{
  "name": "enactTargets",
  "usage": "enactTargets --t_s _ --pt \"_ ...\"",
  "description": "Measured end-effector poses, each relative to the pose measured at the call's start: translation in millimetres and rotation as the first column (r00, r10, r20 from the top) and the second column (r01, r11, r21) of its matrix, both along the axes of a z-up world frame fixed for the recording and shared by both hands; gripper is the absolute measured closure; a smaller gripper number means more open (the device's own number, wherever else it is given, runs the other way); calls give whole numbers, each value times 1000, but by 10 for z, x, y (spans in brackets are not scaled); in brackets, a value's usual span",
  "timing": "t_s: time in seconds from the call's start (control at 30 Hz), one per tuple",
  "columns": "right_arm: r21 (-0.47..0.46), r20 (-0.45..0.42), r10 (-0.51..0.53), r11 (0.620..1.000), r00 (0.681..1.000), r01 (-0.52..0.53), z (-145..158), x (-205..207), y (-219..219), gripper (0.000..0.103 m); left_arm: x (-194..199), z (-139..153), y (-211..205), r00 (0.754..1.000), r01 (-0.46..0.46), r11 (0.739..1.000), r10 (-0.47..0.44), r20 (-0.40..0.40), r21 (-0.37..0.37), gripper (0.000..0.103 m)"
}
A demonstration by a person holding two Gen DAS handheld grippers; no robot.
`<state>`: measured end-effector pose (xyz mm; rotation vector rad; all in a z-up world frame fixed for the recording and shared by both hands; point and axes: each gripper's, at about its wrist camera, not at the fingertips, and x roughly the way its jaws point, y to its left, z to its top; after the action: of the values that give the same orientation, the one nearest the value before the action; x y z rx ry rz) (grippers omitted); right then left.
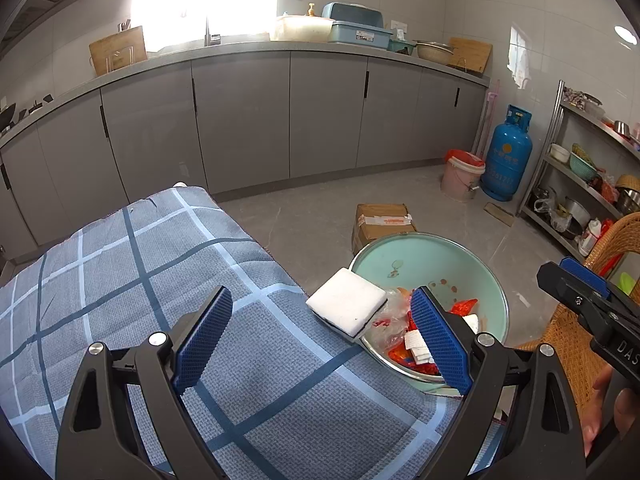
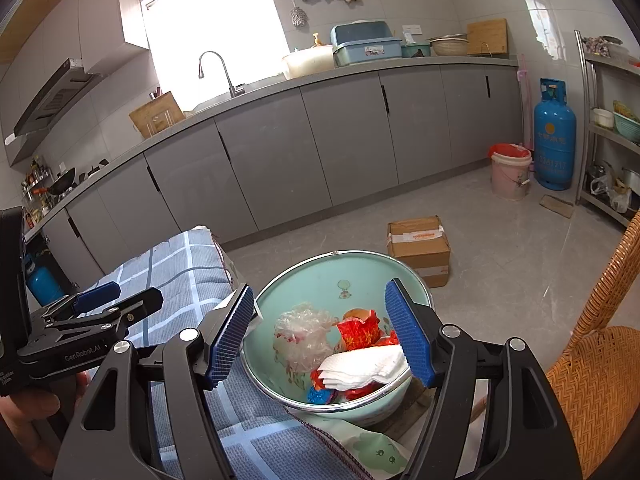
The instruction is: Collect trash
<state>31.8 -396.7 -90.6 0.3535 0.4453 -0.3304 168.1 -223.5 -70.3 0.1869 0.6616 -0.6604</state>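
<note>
Where readable: "GenRobot.AI" on left gripper (image 2: pixel 96 300).

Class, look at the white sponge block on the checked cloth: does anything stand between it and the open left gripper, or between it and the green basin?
Nothing visible does. The white sponge block lies on bare checked cloth ahead of the left gripper, its far edge overhanging the green basin rim.

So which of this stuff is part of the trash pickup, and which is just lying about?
Part of the job:
- green basin
- white napkins
- red wrappers
- clear plastic
- white block

Just lying about:
- cardboard box
- gas cylinder
- pink bucket
- wicker chair
</note>
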Motion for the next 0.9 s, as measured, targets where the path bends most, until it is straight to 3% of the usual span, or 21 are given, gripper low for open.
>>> enactTargets --t_s 0.9 --pt "-7 8 3 1000 1000 -3 17 8 11 33 25 0 18 1000 -20 1000 20 1 15 6"
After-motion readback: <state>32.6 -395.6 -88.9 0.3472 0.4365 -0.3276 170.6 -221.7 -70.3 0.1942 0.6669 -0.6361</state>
